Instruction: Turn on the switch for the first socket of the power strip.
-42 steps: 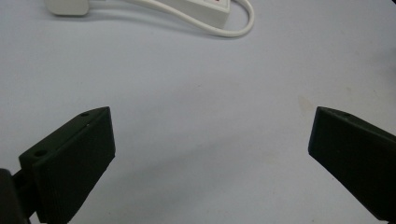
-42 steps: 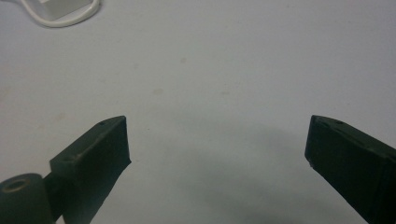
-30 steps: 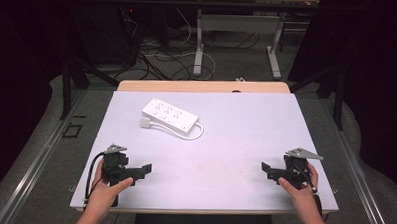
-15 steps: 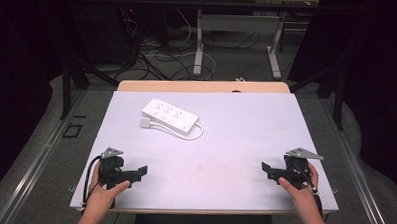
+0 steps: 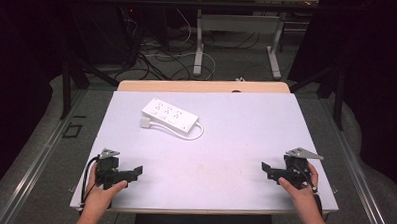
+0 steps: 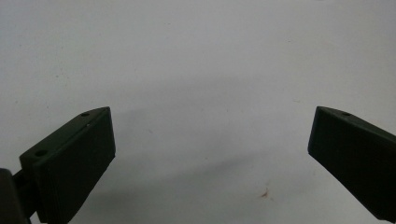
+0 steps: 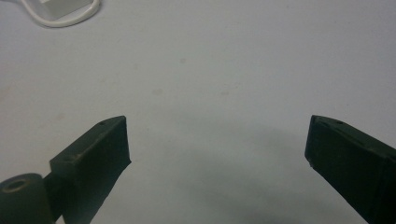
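The power strip (image 5: 169,115) is white and lies flat on the table (image 5: 235,138), in the far left part of the white surface, turned a little so that its long side runs from far left to near right. Its white cable (image 5: 195,133) makes a small loop on the near right side of it and touches the table. In the right gripper view a piece of this cable loop (image 7: 65,17) and a corner of the strip appear at the top left edge, well apart from the jaws.

The table is the largest thing (a pale board with a wooden edge at the far side), and most of it is bare.

The left gripper (image 5: 132,172) rests near the near left corner of the table, held by the person's left hand (image 5: 101,198), with the jaws pointing to the right. In the left gripper view (image 6: 210,140) its two black jaws stand wide apart with nothing between them, just table surface.

The right gripper (image 5: 267,170) is near the near right corner, held by the right hand (image 5: 298,193), with the jaws pointing to the left. Its jaws (image 7: 217,144) are also spread wide and hold nothing. Both grippers are well apart from the power strip.
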